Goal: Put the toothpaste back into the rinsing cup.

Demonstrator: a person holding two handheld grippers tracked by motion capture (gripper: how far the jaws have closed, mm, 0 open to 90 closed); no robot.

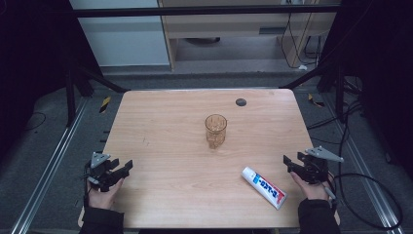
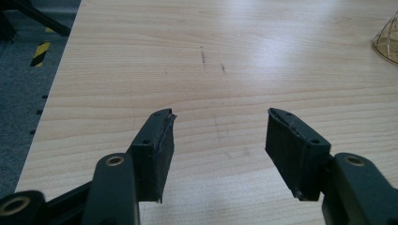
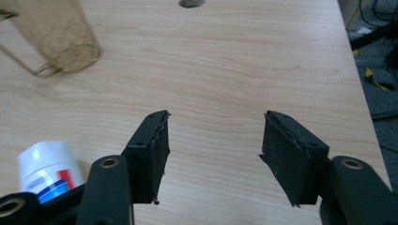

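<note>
Nearest me, my left gripper [image 1: 127, 169] sits at the table's [image 1: 160, 195] near-left edge and my right gripper [image 1: 287, 161] at its near-right edge, both with jaws spread wide on nothing, the toothpaste tube [image 1: 263, 187] lying just beside the right one and the amber glass [image 1: 215, 130] standing mid-table.

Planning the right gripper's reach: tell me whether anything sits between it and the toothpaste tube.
Nothing visible does. The toothpaste tube lies flat just left of the open right gripper, with bare table between them; the glass stands farther back.
</note>
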